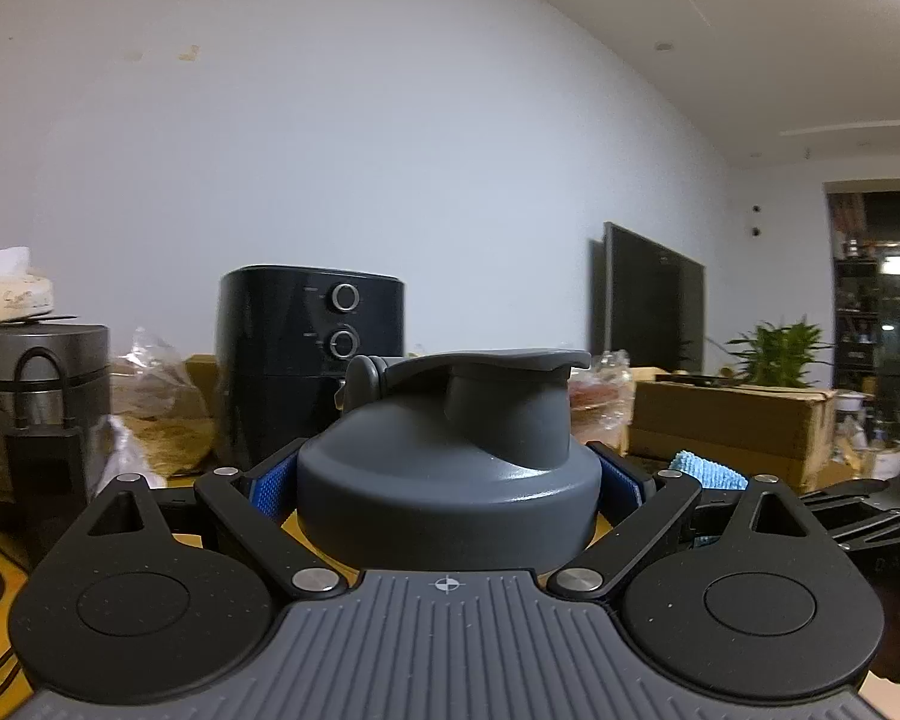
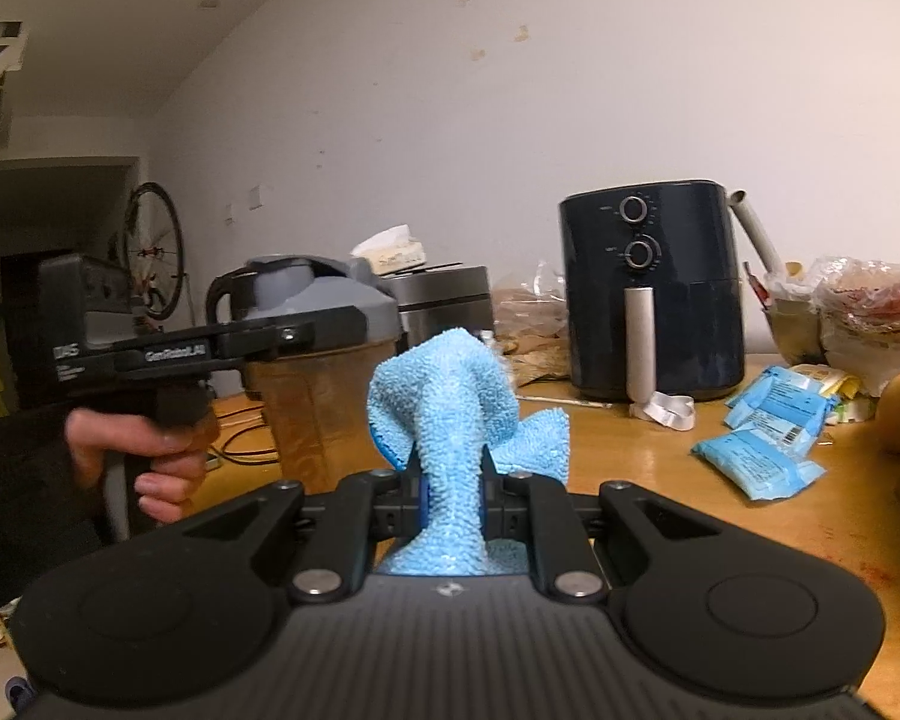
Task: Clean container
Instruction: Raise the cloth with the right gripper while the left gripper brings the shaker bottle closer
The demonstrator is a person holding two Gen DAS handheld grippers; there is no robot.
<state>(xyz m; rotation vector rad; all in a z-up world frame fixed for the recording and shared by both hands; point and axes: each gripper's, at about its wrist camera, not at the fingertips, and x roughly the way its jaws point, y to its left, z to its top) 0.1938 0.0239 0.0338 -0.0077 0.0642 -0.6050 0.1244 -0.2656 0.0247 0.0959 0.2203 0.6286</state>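
Left gripper [image 2: 306, 330] clamped around the container [image 2: 324, 360] just under its grey lid [image 1: 450, 456], blue pads [image 1: 270, 489] pressed against both sides; amber body hidden in the left wrist view, partly blurred in the right. Right gripper [image 2: 453, 480] pinched tight on the blue cloth [image 2: 456, 396], bunched upward just right of the container, not touching it. Hand [image 2: 144, 450] on the left grip, sleeve cut off. Air fryer [image 2: 651, 288] well right of the container, against the wall.

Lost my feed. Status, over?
Left claw shut on bottle at the lid. Right claw shut on cloth, apart from bottle. Nothing between them.
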